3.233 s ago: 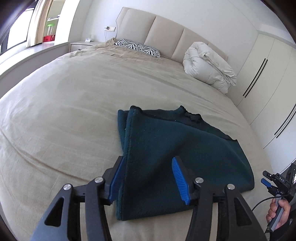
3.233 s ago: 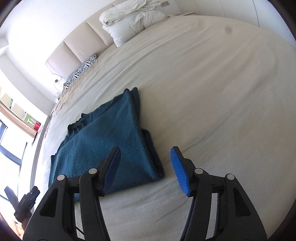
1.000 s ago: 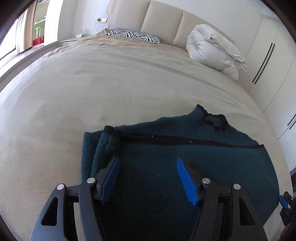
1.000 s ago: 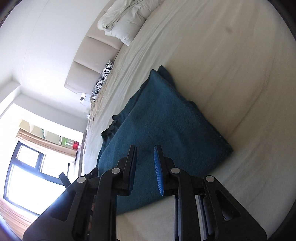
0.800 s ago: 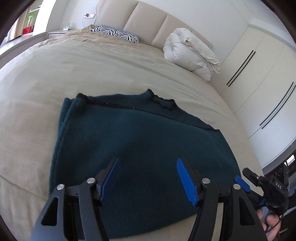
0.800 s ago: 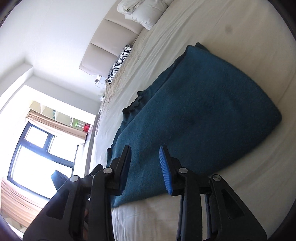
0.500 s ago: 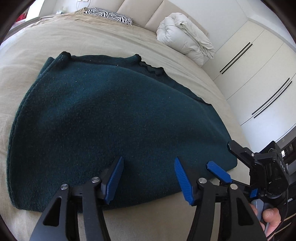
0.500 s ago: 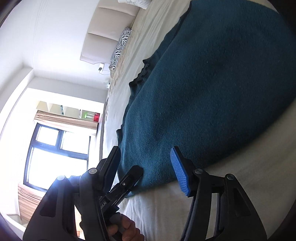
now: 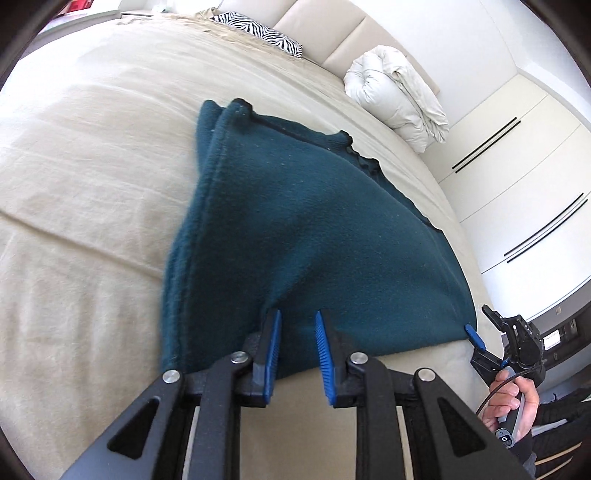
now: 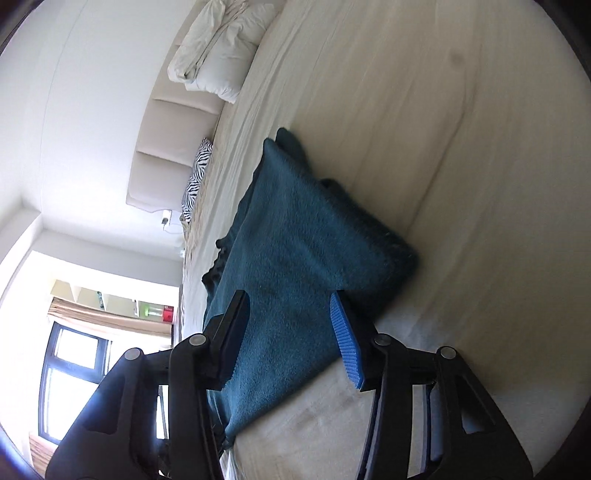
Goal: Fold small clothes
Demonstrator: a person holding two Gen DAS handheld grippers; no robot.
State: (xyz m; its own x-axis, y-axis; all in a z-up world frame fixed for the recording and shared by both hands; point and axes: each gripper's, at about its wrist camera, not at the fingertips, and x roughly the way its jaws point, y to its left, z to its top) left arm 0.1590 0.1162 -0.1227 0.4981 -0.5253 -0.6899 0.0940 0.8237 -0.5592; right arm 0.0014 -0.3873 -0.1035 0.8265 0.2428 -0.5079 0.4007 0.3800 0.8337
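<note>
Grips with the left gripper (image 9: 296, 314) the near hem of the teal sweater (image 9: 314, 229): jaws drawn close, having just been closing, thick knit bunched between the blue pads (image 9: 271, 350) and pulled up into a ridge. Straddles the same near edge, further along to the right, with the right gripper (image 10: 288, 299): jaws part-spread, having just been closing, cloth lying between them, no pinch visible. Shows, at the right edge of the left wrist view, a hand (image 9: 513, 402) wrapped round that gripper's handle. Lies folded in two on the beige bedspread (image 9: 92, 166), close to the foot of the bed, collar and black-trimmed edge turned towards the headboard. Beyond, bare sheet, then a rolled white duvet (image 9: 395, 92) and a zebra-print pillow (image 9: 262, 35) against the padded headboard (image 9: 332, 37). Far right, white wardrobe doors (image 9: 517, 177).
</note>
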